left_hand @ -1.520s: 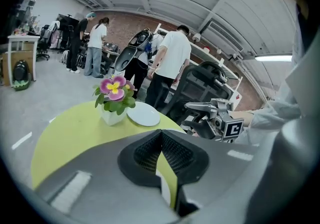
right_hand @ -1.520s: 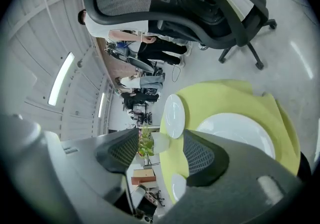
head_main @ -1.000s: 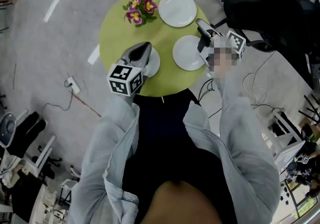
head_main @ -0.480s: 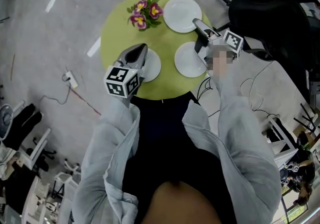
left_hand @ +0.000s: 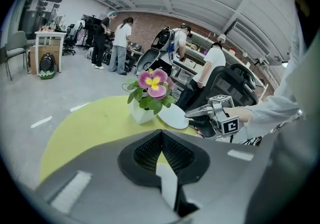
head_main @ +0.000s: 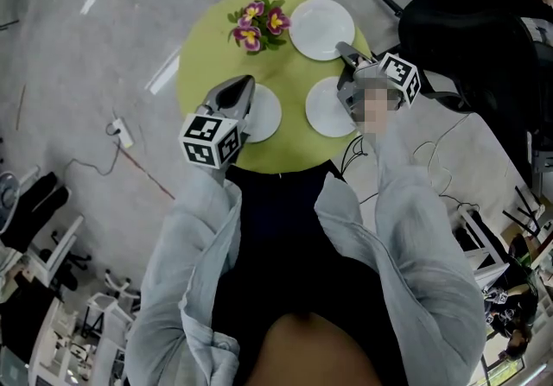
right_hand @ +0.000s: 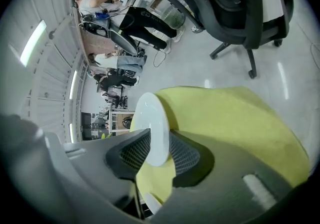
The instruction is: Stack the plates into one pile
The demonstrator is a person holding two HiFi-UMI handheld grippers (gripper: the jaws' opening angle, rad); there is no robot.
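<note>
Rim of far plate [head_main: 321, 28] on desk [head_main: 203, 56] sits clamped between right gripper [head_main: 346, 51] fingers, which have just been closing; near-right plate [head_main: 330, 108] lies just behind them, while left gripper [head_main: 245, 85] fingers, pinched together empty, hover at near-left plate [head_main: 264, 117].

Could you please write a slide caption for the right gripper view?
The right gripper, jaws just closing, pinches the rim of a plate on the green table.

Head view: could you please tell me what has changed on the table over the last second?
The right tongs eased down to the far plate, and their jaws have just been closing on its rim. The left tongs, over the near-left plate, the near-right plate and the flowers stayed as they were.
</note>
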